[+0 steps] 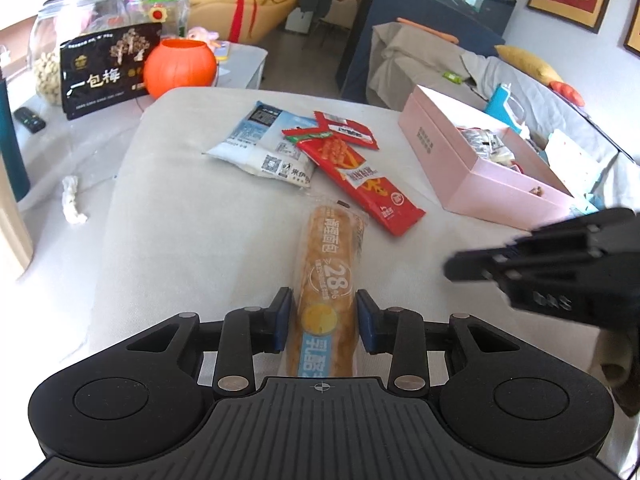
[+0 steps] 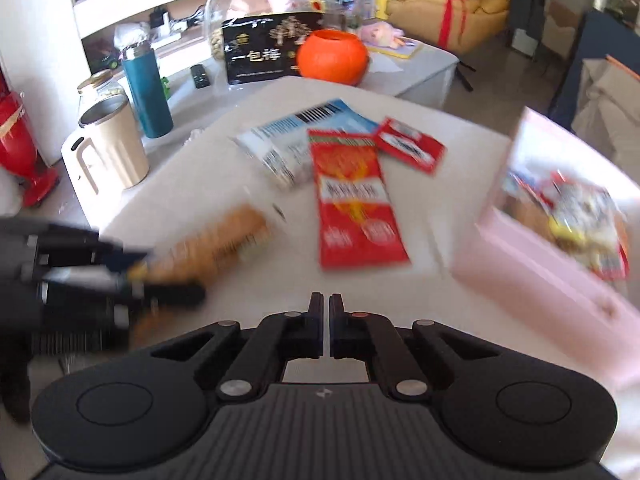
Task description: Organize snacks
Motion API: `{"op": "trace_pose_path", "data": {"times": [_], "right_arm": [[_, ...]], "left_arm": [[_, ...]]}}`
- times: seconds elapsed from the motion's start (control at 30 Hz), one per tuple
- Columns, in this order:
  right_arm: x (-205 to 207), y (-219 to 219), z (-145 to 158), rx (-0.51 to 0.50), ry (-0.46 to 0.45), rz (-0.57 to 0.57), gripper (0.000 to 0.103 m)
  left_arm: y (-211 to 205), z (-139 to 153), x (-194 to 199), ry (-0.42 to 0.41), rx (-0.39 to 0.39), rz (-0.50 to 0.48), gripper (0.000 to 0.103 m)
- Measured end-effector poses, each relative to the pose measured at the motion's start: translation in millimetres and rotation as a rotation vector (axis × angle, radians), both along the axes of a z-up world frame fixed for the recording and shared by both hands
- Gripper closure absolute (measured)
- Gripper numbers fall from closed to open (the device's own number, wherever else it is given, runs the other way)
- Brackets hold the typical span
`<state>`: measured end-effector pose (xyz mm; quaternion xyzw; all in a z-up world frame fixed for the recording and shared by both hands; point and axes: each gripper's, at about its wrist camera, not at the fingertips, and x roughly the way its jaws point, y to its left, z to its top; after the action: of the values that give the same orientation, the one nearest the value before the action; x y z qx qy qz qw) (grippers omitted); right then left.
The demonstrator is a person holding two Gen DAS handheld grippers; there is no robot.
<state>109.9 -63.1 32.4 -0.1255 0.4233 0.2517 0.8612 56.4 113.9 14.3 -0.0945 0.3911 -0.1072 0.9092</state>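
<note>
Left tool (image 1: 322,326) clamped across the near end of a wrapped bread stick (image 1: 330,288), which lies lengthwise on the white surface (image 1: 180,240). Right tool (image 2: 326,326) together, empty.

Judgement: bread light, soft, crushable; wrapper slick, so a mid-body hold would balance better.

Red snack packet (image 1: 360,176) and white pouch (image 1: 268,144) lie just beyond. Pink box (image 1: 492,184), partly filled, stands right; path looks unobstructed.
</note>
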Motion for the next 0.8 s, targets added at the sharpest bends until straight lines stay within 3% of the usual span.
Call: {"op": "trace_pose_path", "data": {"times": [0.1, 0.17, 0.23, 0.27, 0.43, 0.53, 0.63, 0.7, 0.77, 0.8], "right_arm": [[-4, -17, 4, 0.030, -0.033, -0.027, 0.094], [0, -20, 13, 0.072, -0.059, -0.028, 0.079], [11, -14, 20, 0.129, -0.072, -0.006, 0.052], [18, -8, 21, 0.146, -0.084, -0.005, 0.050], [55, 34, 4, 0.143, -0.096, -0.013, 0.050], [78, 51, -15, 0.096, -0.096, -0.081, 0.049], [79, 50, -23, 0.089, -0.129, -0.141, 0.049], [68, 44, -22, 0.085, -0.118, -0.115, 0.049], [46, 40, -22, 0.032, -0.129, -0.061, 0.062], [35, 38, -24, -0.003, -0.131, -0.035, 0.079]], "left_arm": [[1, 1, 5, -0.006, 0.004, 0.018, 0.066], [2, 2, 6, -0.019, 0.030, 0.052, 0.066], [6, 4, 8, -0.020, 0.051, 0.074, 0.067], [8, 4, 9, -0.017, 0.053, 0.077, 0.066], [13, 5, 7, -0.008, 0.065, 0.073, 0.066], [16, 2, 7, -0.001, 0.053, 0.073, 0.065], [17, 0, 6, -0.003, 0.045, 0.068, 0.064], [17, 0, 6, -0.005, 0.040, 0.068, 0.064], [16, -1, 6, -0.010, 0.037, 0.069, 0.065], [15, -1, 6, -0.013, 0.040, 0.070, 0.065]]}}
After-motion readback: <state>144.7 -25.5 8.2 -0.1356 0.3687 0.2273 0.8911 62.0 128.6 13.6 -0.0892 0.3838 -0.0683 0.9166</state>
